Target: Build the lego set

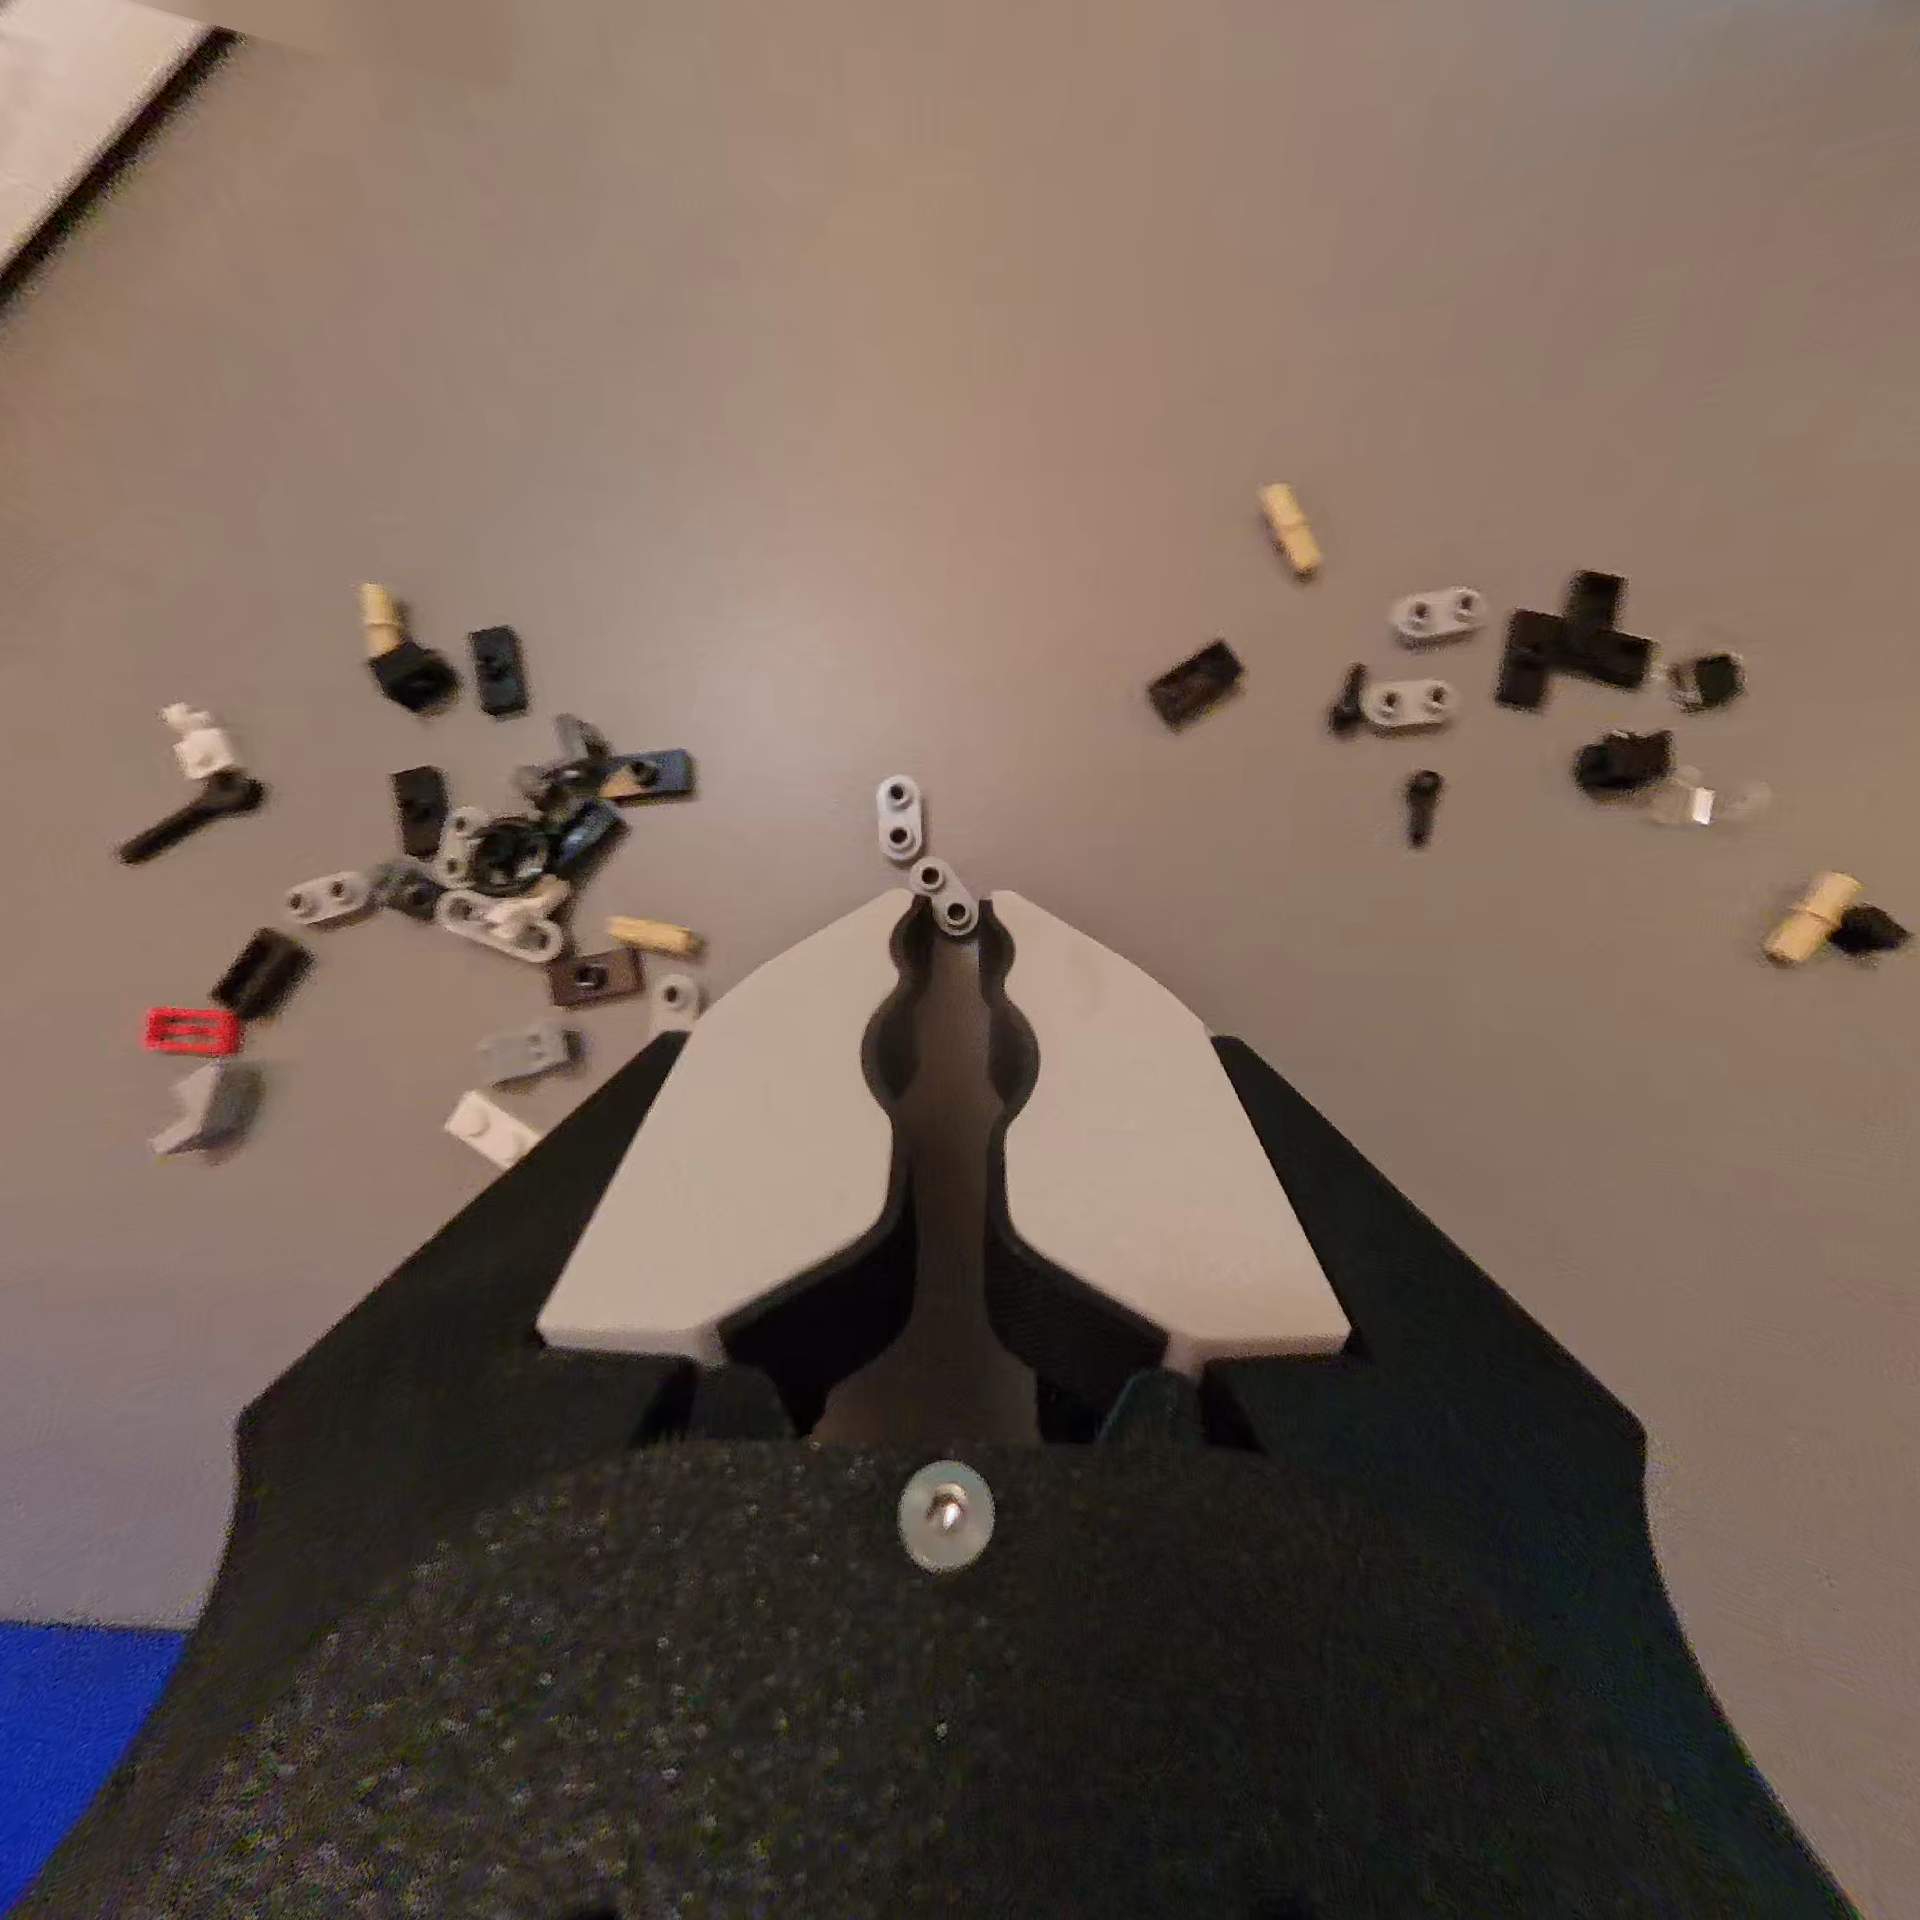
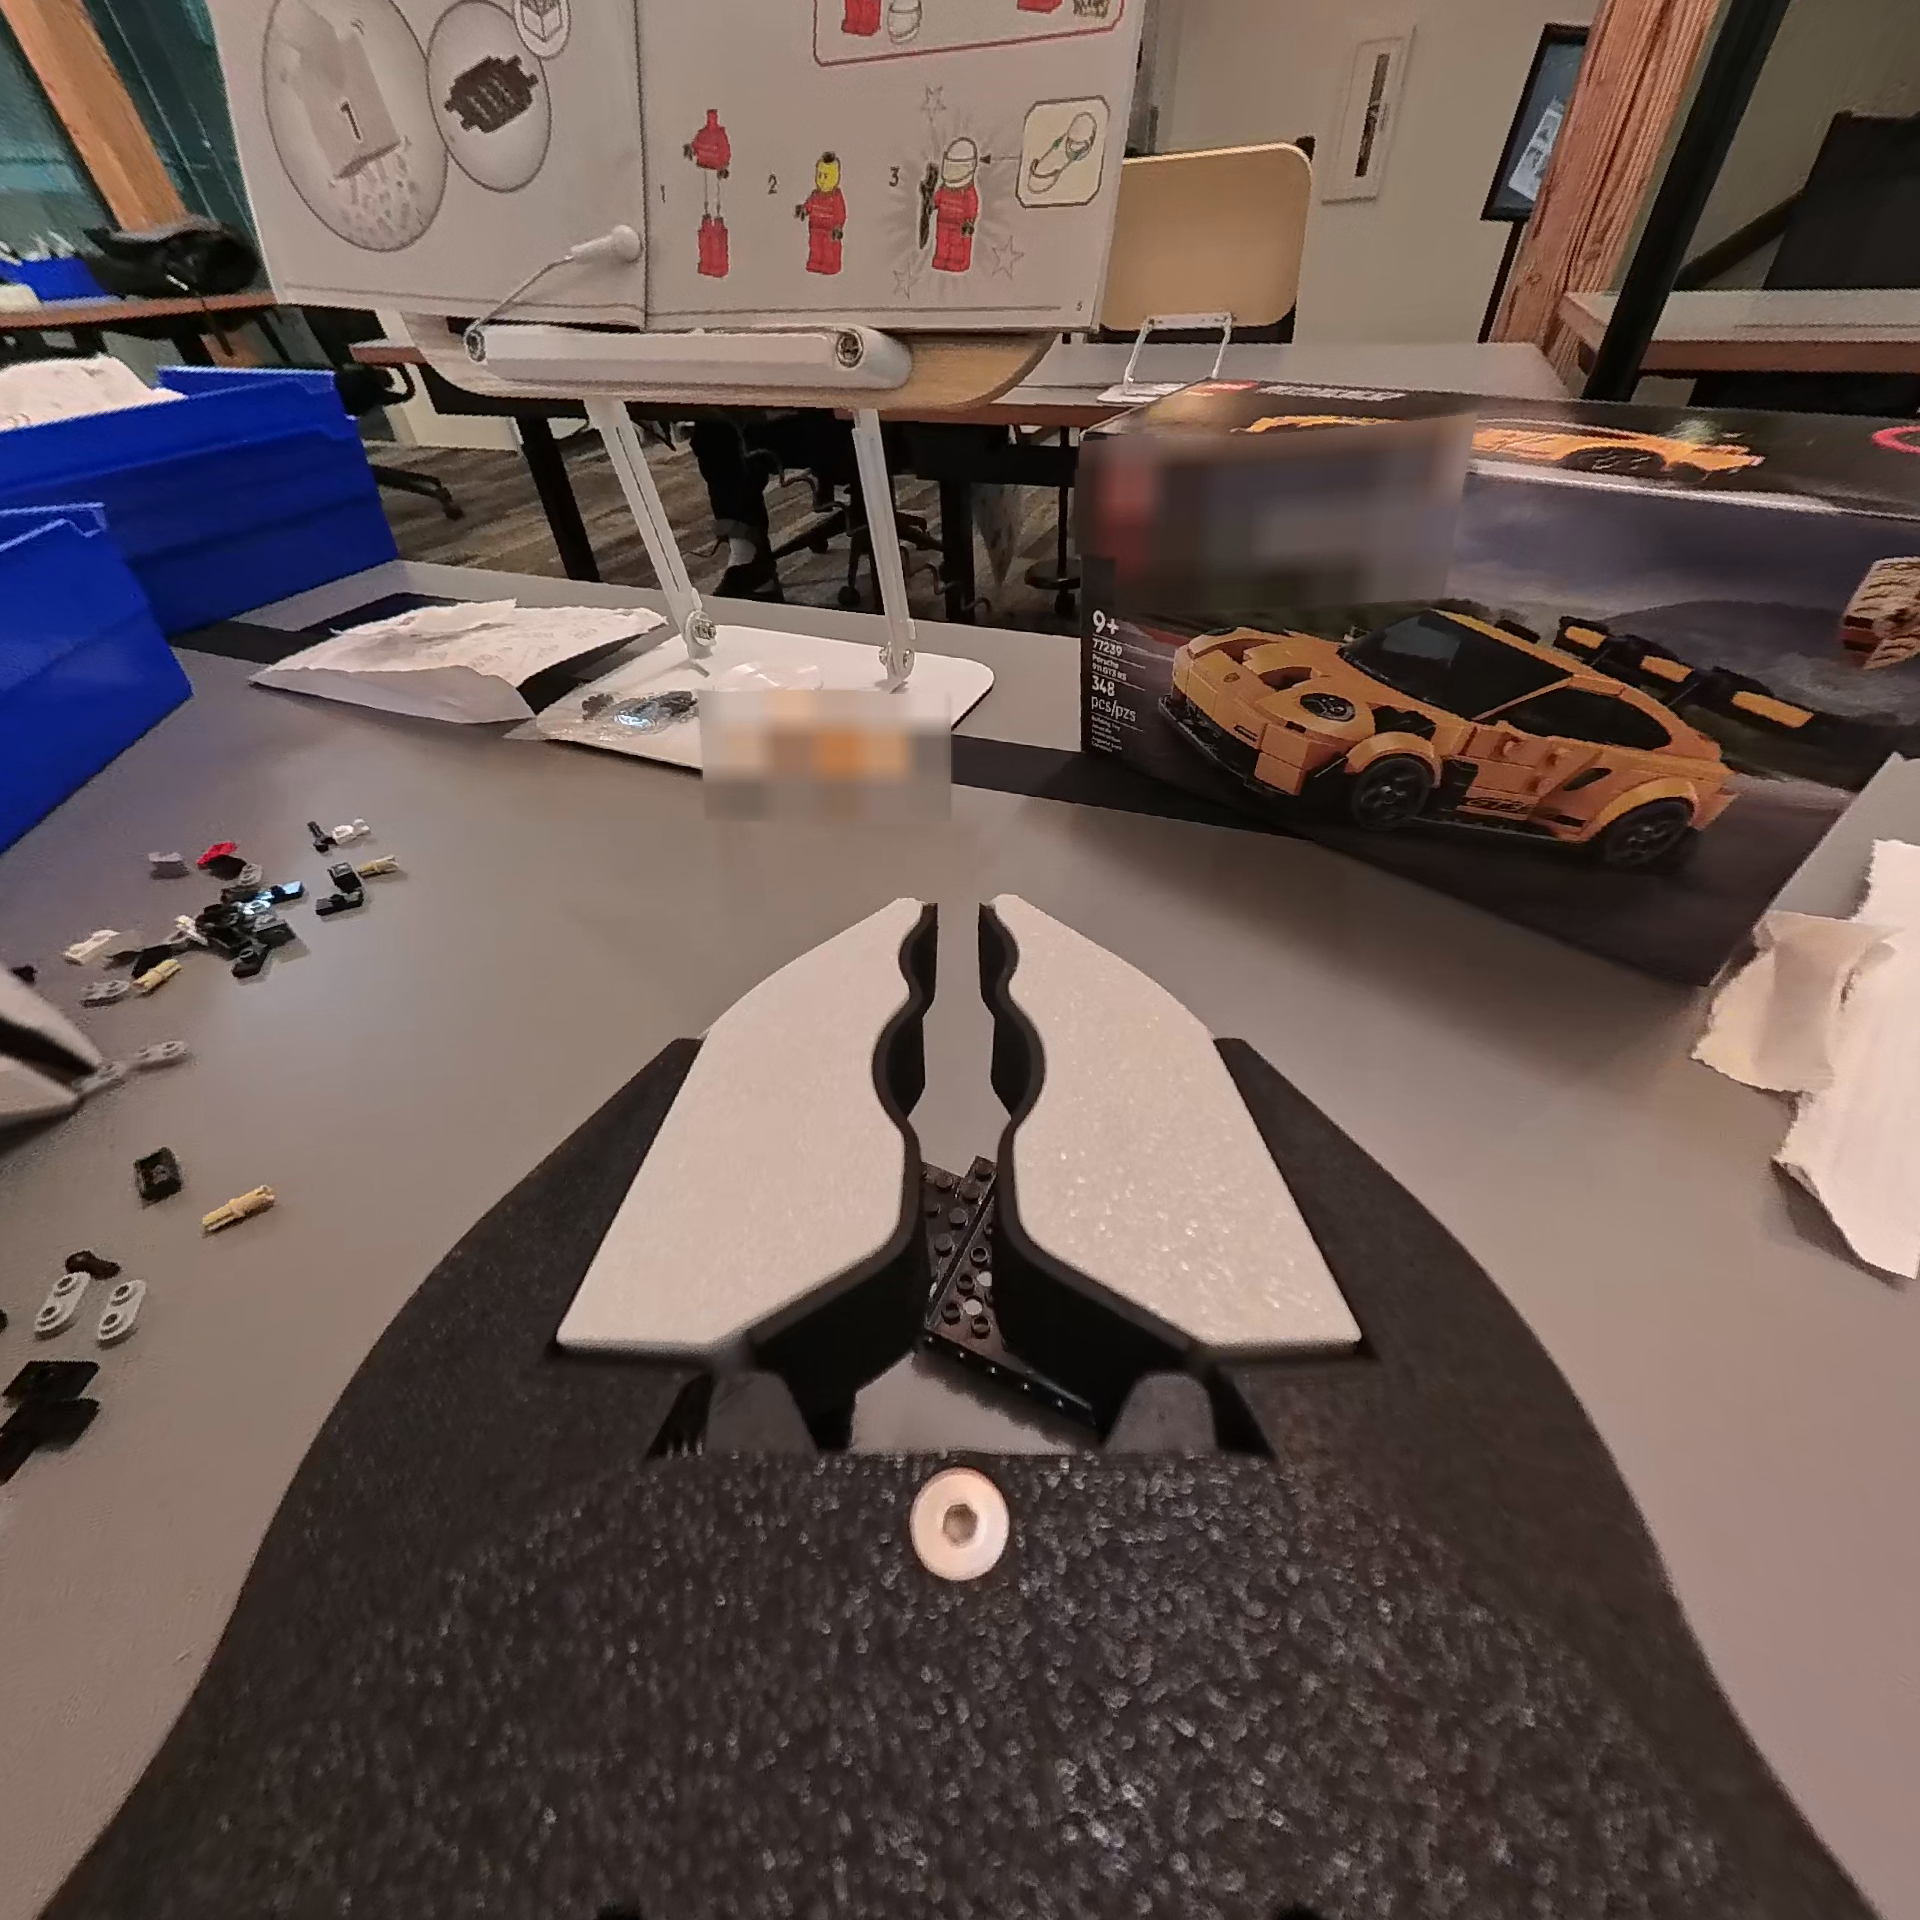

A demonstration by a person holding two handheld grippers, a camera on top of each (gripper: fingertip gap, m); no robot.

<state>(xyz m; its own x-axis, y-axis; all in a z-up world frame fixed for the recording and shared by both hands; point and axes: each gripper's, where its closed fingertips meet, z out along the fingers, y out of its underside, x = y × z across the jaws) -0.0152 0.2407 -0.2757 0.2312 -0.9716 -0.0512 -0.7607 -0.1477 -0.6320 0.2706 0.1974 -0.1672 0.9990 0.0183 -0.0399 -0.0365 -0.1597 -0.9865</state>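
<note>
Left wrist view: left hand-held gripper (image 1: pixel 953 906) tips nearly closed on a small grey two-hole plate (image 1: pixel 943 896) lying on the grey tabletop (image 1: pixel 935 416); plate sits between the fingertips, apparently pinched at its near end. A second grey two-hole plate (image 1: pixel 900 819) lies just beyond, touching or nearly so; cannot tell which. Loose pile of black, grey and tan pieces (image 1: pixel 488 862) at left, a thinner scatter (image 1: pixel 1558 707) at right.

Right wrist view: right hand-held gripper (image 2: pixel 956 920) held above the tabletop, tips almost together with nothing between them. A black studded plate (image 2: pixel 961 1257) shows through the gap, low between the fingers; whether it is clamped or merely underneath cannot be told. Instruction booklet on a stand (image 2: pixel 675 156) far centre, set box (image 2: pixel 1455 675) far right, blue bins (image 2: pixel 156 540) far left.

Judgement: step is picking one grey plate. Lift straight up so the neighbour is not dragged; confirm a square grip before moving.
</note>
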